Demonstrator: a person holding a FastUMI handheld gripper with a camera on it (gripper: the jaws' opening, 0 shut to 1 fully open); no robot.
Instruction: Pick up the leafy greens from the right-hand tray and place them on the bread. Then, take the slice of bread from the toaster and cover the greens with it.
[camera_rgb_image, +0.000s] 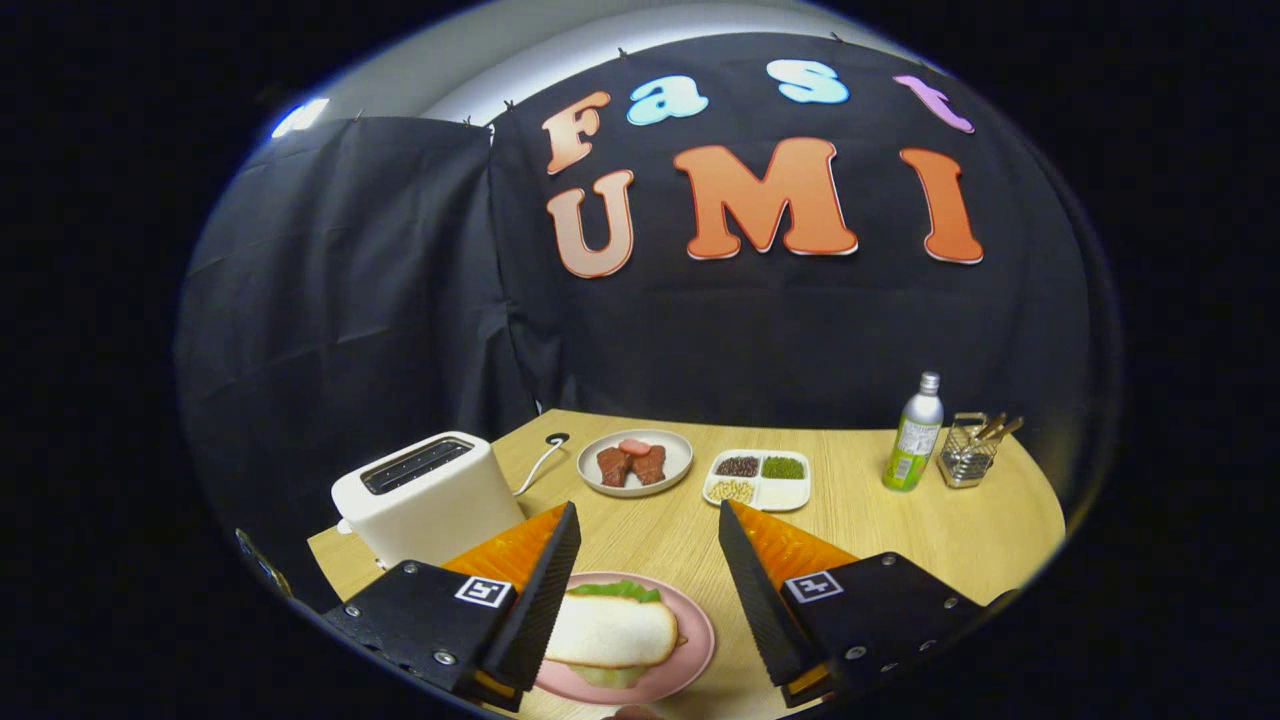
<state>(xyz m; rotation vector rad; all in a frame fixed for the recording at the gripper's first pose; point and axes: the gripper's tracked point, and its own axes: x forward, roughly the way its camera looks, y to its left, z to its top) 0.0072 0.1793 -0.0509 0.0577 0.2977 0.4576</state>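
My gripper (648, 560) hangs above the table (900, 520) with its fingers spread wide and nothing between them but air. Just below and between the fingers sits a pink plate (695, 640), and on it I see a sandwich already stacked: a white slice of bread (610, 630) lies on top, with the leafy greens (615, 590) peeking out from under its far edge and a paler bit, which I cannot identify, showing under its near edge. I cannot make out the lower slice itself.

Beyond the fingers on the left stands the white toaster (425, 495), well apart from the plate; its slots look dark and I see no bread sticking out of them. Its cord (535, 468) runs toward a hole in the tabletop. Further back in the middle sit a round plate of meat pieces (635, 462) and a divided tray (757, 478) with beans and grains. I see no greens left in that tray. Far right stand a green bottle (914, 435) and a small wire basket (968, 450).

My judgement: both steps look finished, greens laid and covered. What remains, if anything, is backing the tool away.
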